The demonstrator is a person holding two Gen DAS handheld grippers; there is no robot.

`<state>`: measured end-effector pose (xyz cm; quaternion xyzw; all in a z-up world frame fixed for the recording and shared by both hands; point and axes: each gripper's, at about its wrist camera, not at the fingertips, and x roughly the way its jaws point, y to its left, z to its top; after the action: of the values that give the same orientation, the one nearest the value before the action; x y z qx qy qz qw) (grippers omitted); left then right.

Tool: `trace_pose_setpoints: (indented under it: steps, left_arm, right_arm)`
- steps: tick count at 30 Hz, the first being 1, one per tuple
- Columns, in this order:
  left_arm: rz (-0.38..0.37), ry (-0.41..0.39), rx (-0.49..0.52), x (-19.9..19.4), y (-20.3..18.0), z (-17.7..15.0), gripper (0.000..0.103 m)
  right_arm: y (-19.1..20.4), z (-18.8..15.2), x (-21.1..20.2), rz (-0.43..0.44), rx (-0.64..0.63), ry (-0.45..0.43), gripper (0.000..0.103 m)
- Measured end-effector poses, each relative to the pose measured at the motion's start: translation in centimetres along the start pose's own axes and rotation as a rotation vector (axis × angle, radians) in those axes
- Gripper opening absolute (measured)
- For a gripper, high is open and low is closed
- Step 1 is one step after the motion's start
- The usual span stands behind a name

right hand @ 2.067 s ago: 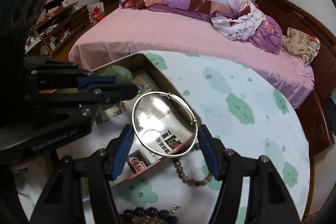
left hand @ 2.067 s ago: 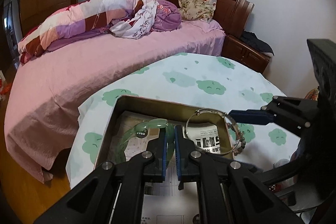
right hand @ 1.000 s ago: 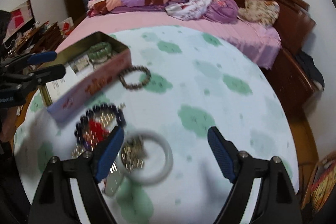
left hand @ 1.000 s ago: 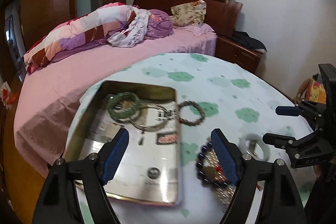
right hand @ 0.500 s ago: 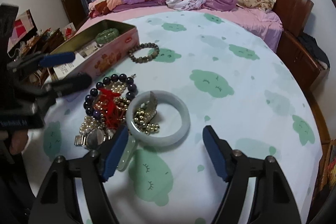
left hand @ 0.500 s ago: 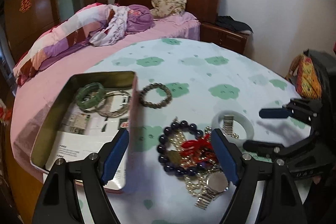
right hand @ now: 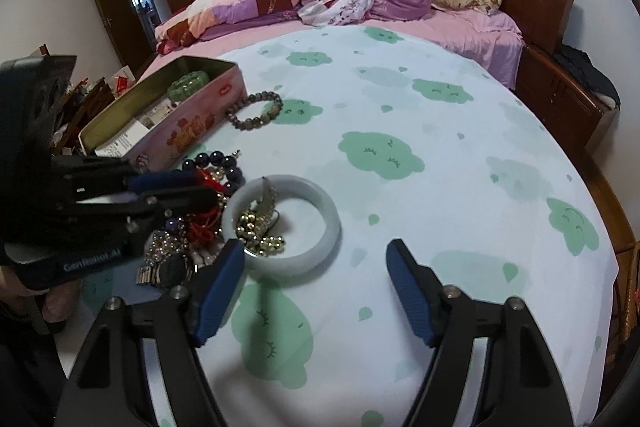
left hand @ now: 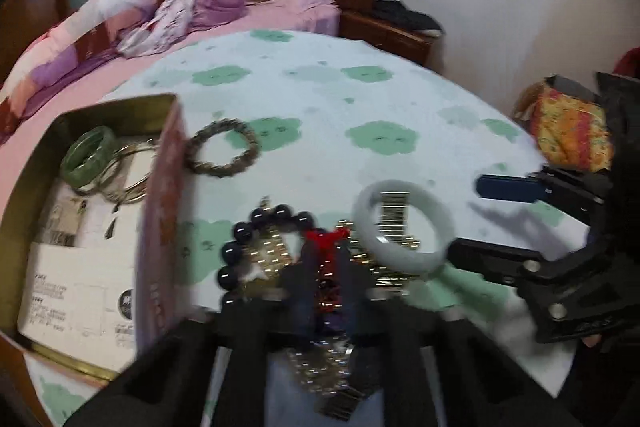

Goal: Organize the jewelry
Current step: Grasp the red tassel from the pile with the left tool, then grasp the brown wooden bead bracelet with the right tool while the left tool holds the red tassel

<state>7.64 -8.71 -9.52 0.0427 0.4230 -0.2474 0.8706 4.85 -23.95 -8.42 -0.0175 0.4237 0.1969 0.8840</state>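
two bangles already lie in the tin: a green bangle and a thin silver bangle leaning against it, both far off to the left of the left gripper. the rest looks still to be sorted, so the job seems well short of halfway. the left gripper has its fingers pinched together over the tangled pile of dark beads, red cord and gold chain; the blur hides whether a strand is caught between them, so i cannot tell what, if anything, they hold. a brown bead bracelet lies alone on the cloth, beyond the fingers and just beside the tin wall. the pale jade bangle is a thick, smooth, milky ring lying flat, with a bit of gold chain heaped inside it; it sits just ahead of the right gripper, nearer its left finger, which nearly touches the rim. that gripper stands wide with nothing between its fingers. a wristwatch lies at the near edge of the pile, left of that finger.
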Motion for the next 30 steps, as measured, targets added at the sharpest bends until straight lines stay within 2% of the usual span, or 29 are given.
trace_pose_setpoints:
  steps: [2, 10, 16, 18, 20, 23, 30]
  left_arm:
    - [0.023, -0.022, 0.031, -0.7, -0.5, -0.1, 0.002]
    - [0.046, -0.160, -0.011, -5.6, 1.5, 1.9, 0.001]
    - [0.078, -0.233, -0.051, -8.1, 3.7, 3.7, 0.001]
    - [0.094, -0.243, -0.058, -8.3, 4.3, 4.2, 0.001]
    - [0.098, -0.248, -0.075, -8.3, 5.0, 4.6, 0.001]
    - [0.105, -0.253, -0.089, -8.3, 5.8, 4.9, 0.001]
    - [0.124, -0.254, -0.112, -7.4, 7.6, 5.6, 0.001]
  right_arm:
    - [-0.1, 0.1, -0.1, -0.001, 0.004, -0.006, 0.076]
    - [0.0, 1.3, -0.5, -0.005, 0.002, -0.007, 0.076]
    - [1.0, 5.1, 0.2, -0.008, -0.040, 0.038, 0.076]
    - [1.4, 6.7, 1.0, -0.012, -0.053, 0.057, 0.074]
    - [1.8, 8.5, 2.4, -0.021, -0.064, 0.089, 0.067]
    - [2.5, 10.3, 4.5, 0.002, -0.059, 0.137, 0.063]
    - [3.0, 12.3, 10.3, -0.034, -0.019, 0.163, 0.062]
